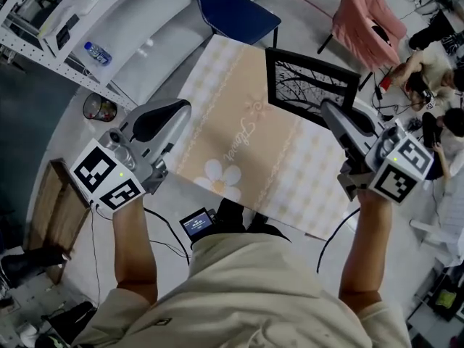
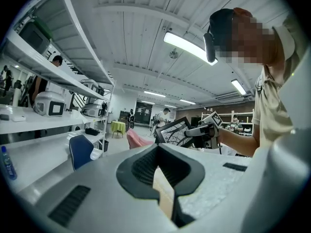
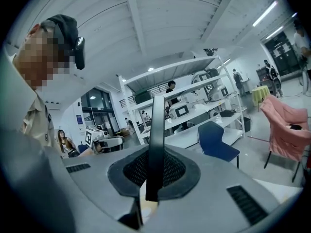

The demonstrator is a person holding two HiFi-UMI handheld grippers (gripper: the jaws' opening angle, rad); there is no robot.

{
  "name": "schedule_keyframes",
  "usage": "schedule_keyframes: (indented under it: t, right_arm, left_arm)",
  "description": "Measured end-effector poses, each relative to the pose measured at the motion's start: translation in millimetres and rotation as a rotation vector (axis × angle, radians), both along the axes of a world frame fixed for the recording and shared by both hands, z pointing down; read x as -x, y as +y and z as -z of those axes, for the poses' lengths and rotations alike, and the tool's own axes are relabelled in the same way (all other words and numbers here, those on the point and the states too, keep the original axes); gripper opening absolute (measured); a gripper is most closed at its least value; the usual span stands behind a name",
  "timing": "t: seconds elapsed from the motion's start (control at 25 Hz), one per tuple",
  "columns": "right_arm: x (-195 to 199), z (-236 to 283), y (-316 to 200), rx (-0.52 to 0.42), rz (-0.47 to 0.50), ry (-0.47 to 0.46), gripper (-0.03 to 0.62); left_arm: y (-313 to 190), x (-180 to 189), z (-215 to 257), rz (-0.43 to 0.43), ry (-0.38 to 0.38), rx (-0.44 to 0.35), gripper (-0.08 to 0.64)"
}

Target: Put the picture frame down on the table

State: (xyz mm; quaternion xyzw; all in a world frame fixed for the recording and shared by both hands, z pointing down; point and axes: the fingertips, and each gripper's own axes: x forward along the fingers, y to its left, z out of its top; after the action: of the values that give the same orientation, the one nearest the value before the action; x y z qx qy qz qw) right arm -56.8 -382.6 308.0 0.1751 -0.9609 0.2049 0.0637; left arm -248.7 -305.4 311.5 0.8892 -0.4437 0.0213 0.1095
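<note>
Corner of the picture frame hidden behind the right gripper, table's near edge behind the person's torso

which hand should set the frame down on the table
Right. The right gripper is already shut on the picture frame, held near the far corner of the table. The left gripper holds nothing.

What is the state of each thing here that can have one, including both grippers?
picture frame: gripped at its edge, tilted, not lying flat on the table.
right gripper: shut on the picture frame.
left gripper: shut, nothing between its jaws.
table: covered with a beige flowered cloth.
blue chair: unoccupied.
small screen: lit.
</note>
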Motion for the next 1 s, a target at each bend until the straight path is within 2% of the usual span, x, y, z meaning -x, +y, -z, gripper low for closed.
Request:
schedule_keyframes:
  t: [0.16, 0.48, 0.72, 1.0]
  right_arm:
    - [11, -14, -11, 0.025, -0.005, 0.016, 0.021]
    - [14, -37, -25, 0.066, -0.009, 0.03, 0.021]
    - [45, -80, -62, 0.129, -0.009, 0.056, 0.021]
    - [63, -132, -91, 0.191, -0.026, 0.093, 0.021]
  left_arm:
    - [-9, 10, -8, 0.002, 0.012, 0.018, 0.005]
    - [-18, 7, -22, 0.002, 0.019, 0.049, 0.005]
    - [-50, 30, -55, -0.004, 0.047, 0.103, 0.005]
    - [-71, 43, -86, -0.008, 0.07, 0.152, 0.006]
